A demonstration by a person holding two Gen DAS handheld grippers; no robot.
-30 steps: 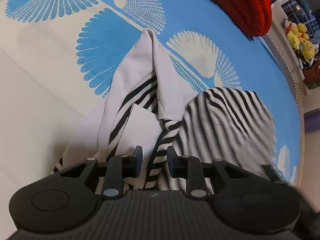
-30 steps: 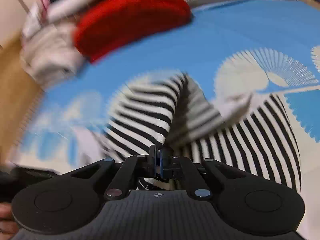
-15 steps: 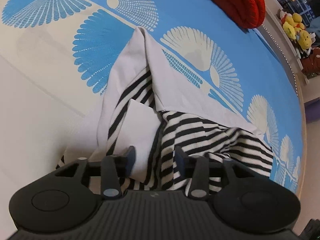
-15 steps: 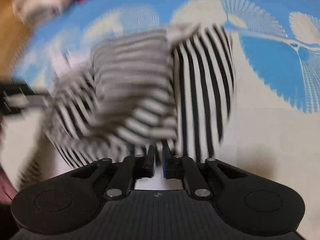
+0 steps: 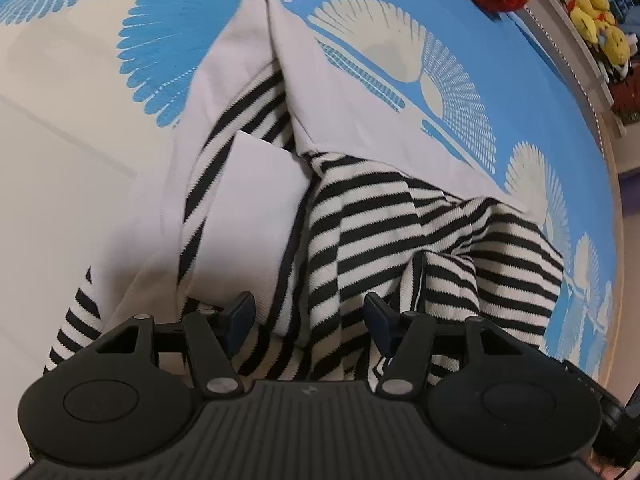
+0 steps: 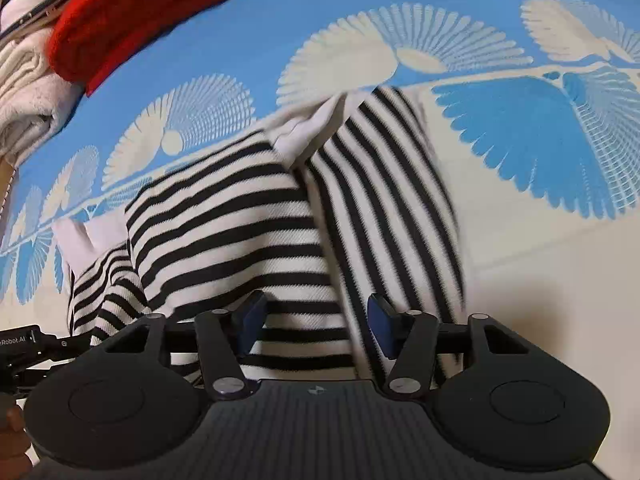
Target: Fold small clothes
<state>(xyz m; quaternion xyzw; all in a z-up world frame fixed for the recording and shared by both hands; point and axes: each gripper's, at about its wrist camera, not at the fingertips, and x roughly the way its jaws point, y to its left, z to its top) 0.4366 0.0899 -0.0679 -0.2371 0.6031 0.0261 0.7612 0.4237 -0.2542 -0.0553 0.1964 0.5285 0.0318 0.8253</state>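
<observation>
A black-and-white striped top (image 5: 392,224) lies bunched in a loose heap on a bed (image 6: 540,280) with a blue fan-patterned cover. Both the left gripper (image 5: 306,314) and right gripper (image 6: 316,316) hover over it, jaws apart, gripping nothing. A fold seems just laid; next, likely grasp an edge and flatten.

A blue and cream bedspread (image 5: 100,128) printed with fan-shaped leaves covers the whole surface, blue at the far side and plain cream nearer the cameras. At its far edge lie a red knit (image 6: 132,12) and, just beside it in the right wrist view, folded cream towels (image 6: 24,92). Beyond the bed's pale edge, in the left wrist view, a shelf (image 5: 580,40) holds yellow plush toys (image 5: 600,20), with a dark window behind them.
</observation>
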